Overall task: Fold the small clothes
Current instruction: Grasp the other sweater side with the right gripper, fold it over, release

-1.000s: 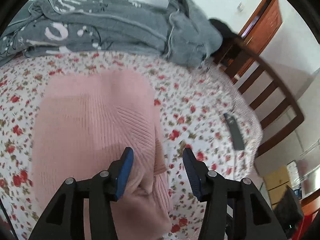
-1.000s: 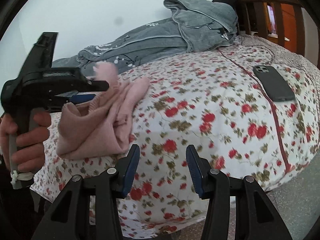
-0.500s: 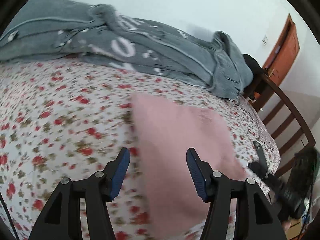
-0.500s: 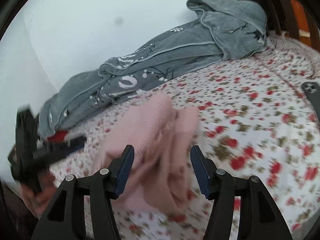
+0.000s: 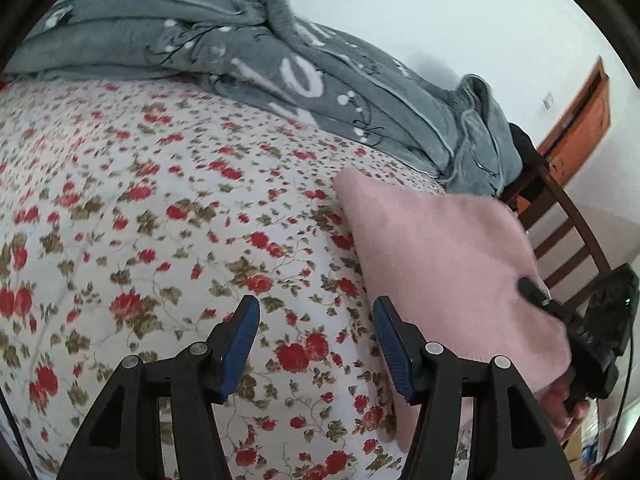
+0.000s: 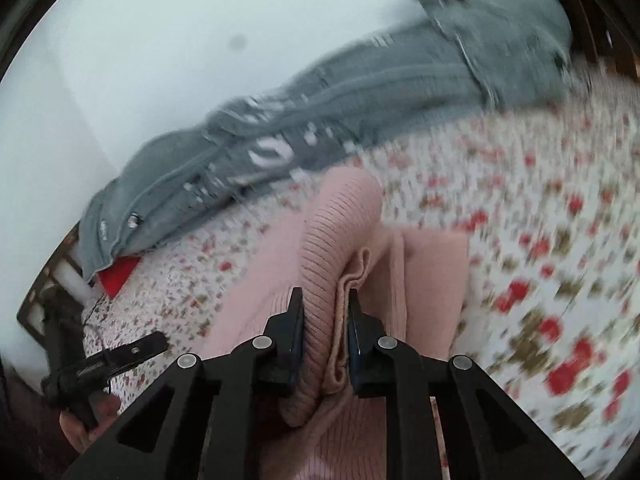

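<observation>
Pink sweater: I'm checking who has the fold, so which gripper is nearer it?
Right. The right gripper pinches a ribbed fold of the pink sweater; the left gripper hovers open beside it.

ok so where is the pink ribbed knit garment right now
The pink ribbed knit garment lies on the red-flowered bedsheet, just below the grey patterned blanket. In the right wrist view the right gripper pinches a fold of it; the left gripper sits beside it.
</observation>
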Available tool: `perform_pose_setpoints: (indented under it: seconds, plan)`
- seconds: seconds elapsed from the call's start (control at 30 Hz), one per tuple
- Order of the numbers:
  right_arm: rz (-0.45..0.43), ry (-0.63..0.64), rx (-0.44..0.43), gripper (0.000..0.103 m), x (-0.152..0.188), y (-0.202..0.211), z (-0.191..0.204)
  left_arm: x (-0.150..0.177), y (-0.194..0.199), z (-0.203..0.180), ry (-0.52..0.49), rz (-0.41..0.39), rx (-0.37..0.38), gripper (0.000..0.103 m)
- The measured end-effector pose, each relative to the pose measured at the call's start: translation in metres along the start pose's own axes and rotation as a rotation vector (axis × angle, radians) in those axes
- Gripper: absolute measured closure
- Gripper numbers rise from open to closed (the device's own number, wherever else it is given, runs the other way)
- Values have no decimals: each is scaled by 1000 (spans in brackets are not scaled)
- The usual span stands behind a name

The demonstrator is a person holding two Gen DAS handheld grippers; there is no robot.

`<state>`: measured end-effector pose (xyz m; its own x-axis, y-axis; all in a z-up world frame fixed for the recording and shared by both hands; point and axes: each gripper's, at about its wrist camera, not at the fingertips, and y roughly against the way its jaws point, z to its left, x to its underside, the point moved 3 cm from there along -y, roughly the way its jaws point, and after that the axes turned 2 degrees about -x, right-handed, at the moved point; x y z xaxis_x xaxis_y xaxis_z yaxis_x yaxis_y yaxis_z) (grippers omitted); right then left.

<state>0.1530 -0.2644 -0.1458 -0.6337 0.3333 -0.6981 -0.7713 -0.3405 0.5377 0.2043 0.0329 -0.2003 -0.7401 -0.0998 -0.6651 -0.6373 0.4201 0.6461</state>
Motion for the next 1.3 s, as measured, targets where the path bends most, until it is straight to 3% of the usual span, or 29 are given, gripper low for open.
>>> perform_pose_setpoints:
  seconds: [0.03, 0.1, 0.13, 0.23, 0.4, 0.53, 0.7, 0.87, 0.93, 1.13, 1.3]
  plan:
    - [-46, -15, -18, 85, -3, 17, -8, 0, 1, -2, -13, -1, 6, 46]
    - [-57, -27, 10, 85, -1, 20, -16, 1, -1, -12, -40, 6, 29, 45]
    - [-32, -36, 67, 85, 3, 11, -32, 3, -3, -17, -51, 11, 41, 45]
    - [36, -40, 132, 85, 20, -16, -58, 9, -9, -38, -99, 24, 73, 45]
    - [25, -31, 140, 84, 17, -4, -59, 20, -18, -74, -179, 46, 80, 45]
    - [10, 79, 228, 79, 15, 11, -34, 25, -27, -93, -193, 64, 49, 45]
    - [-38, 151, 243, 70, 36, 21, -18, 33, -43, -104, -209, 98, -13, 41]
    - [-47, 115, 267, 71, 49, 14, -38, 40, -43, -107, -216, 104, -29, 38]
    - [-51, 111, 315, 71, 50, 15, -45, 41, -42, -110, -220, 114, -34, 38]
    - [-51, 105, 322, 71, 55, 18, -48, 49, -39, -121, -272, 110, -105, 38]
    - [-51, 66, 286, 70, 56, 29, -51, 56, -34, -124, -293, 108, -118, 39]
